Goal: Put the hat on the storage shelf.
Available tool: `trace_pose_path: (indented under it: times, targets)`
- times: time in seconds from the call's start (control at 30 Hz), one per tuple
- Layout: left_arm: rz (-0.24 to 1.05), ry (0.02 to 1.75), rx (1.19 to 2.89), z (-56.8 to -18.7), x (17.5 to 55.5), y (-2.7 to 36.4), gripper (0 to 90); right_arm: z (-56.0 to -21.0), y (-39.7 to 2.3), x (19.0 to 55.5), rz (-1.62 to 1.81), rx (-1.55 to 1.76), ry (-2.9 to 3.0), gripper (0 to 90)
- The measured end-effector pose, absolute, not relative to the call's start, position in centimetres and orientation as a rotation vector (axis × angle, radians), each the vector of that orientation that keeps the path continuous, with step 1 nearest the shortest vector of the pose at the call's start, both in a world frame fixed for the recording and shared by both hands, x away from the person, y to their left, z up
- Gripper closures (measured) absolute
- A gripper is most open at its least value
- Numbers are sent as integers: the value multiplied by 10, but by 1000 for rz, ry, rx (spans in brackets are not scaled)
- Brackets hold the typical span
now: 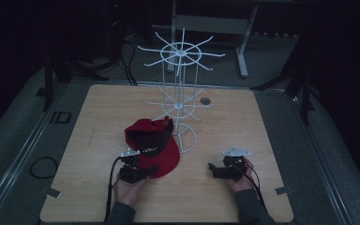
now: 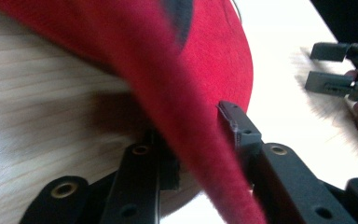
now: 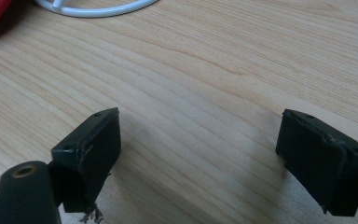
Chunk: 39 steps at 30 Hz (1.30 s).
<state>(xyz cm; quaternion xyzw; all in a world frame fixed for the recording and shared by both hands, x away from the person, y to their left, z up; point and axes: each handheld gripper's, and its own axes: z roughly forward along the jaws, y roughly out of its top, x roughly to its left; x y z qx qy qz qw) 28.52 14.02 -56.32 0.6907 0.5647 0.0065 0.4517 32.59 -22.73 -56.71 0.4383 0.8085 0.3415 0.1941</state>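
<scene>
A red cap (image 1: 143, 130) with a dark inside lies on the wooden table (image 1: 98, 117), just left of the white wire rack (image 1: 181, 50). My left gripper (image 1: 150, 169) sits at the cap's near edge. In the left gripper view the red brim (image 2: 186, 121) runs between the two black jaws, and the left gripper (image 2: 200, 144) is shut on it. My right gripper (image 1: 211, 166) rests low over bare wood to the right of the cap. Its jaws stand wide apart with nothing between them, as the right gripper view (image 3: 198, 135) shows.
The rack's round wire base (image 1: 187, 138) touches the cap's right side, and its arc (image 3: 98, 9) lies ahead of the right gripper. A small dark hole (image 1: 205, 101) marks the table behind the rack. Metal frame legs (image 1: 242, 51) stand beyond the far edge.
</scene>
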Motion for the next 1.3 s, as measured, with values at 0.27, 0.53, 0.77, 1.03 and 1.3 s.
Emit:
trace_pose_path:
  times: [0.27,0.53,0.77,1.03,1.3]
  targets:
    - [38,1400,1682,-557,284,148,788,-567,-227,326,958,1230,2267,137]
    - [88,1367,1748,-552,283,145,780,-567,-227,326,957,1230,2267,137]
    - [104,1403,1664,-550,282,153,826,-567,-227,326,958,1230,2267,137]
    - [180,1442,1620,-544,280,167,849,-567,-227,326,957,1230,2268,137]
    - [221,1461,1584,-539,281,185,850,-567,-227,326,958,1228,2268,137]
